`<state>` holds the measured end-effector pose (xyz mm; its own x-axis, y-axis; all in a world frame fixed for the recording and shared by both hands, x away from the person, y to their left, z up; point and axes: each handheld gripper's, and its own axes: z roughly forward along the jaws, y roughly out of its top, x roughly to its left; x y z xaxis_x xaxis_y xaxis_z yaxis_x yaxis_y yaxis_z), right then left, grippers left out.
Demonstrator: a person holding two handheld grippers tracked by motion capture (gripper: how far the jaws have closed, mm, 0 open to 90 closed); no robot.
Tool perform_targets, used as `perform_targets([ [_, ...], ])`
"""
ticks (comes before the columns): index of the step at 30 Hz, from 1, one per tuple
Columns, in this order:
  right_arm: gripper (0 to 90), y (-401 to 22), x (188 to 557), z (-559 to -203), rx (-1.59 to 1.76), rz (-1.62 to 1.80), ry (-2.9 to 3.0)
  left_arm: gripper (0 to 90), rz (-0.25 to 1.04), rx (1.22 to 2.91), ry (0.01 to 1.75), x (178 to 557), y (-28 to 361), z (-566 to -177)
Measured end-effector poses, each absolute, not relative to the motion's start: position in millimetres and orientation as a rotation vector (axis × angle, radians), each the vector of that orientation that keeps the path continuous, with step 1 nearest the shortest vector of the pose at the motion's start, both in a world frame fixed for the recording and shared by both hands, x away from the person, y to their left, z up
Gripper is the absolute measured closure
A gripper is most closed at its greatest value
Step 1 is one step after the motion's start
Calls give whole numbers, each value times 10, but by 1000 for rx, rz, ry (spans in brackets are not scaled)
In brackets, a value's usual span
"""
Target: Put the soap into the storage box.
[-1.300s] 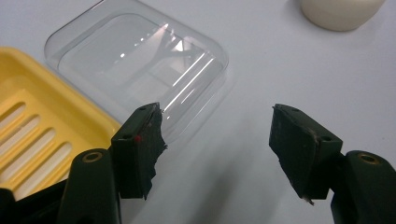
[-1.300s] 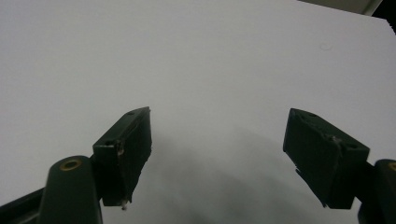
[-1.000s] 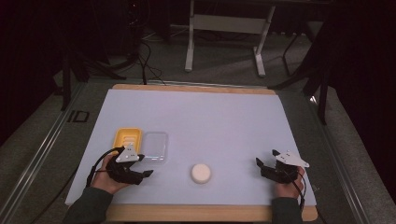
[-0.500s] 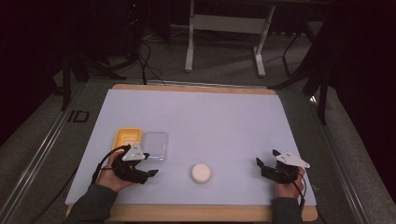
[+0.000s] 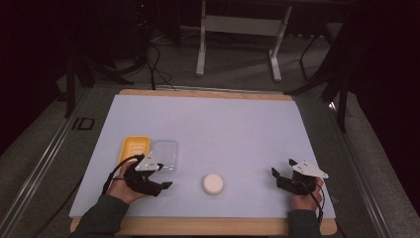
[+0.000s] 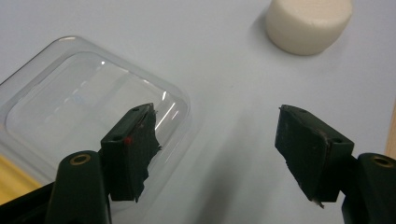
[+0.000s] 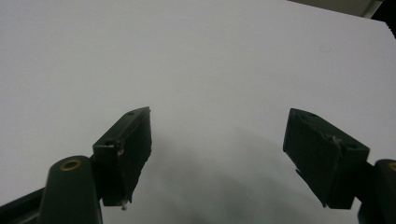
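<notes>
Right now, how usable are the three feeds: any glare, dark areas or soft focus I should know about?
High view: the room behind is nearly black, but the table is evenly lit. Left gripper view: the clear tray carries bright glare streaks, and the white puck is slightly soft. Right gripper view: a soft shadow on the surface between the open right claw jaws.

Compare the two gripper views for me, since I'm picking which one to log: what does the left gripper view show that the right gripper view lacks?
The left gripper view alone shows the clear plastic tray, a sliver of the yellow tray at its lower left edge, and the white round puck at the top. The right gripper view alone shows a far edge of the mat with dark floor beyond it. Both share the pale mat and a pair of open black jaws.
</notes>
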<state>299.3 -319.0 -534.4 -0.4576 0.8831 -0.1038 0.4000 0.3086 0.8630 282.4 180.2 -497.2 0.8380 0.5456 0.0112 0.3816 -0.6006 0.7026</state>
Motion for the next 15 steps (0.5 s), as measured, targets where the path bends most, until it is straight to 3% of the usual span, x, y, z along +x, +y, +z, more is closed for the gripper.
perform_targets([
  [15, 230, -3190, 2993, -5343, 1140, 1076, 1997, 275, 270, 2292, 642, 2882, 1657, -4977],
])
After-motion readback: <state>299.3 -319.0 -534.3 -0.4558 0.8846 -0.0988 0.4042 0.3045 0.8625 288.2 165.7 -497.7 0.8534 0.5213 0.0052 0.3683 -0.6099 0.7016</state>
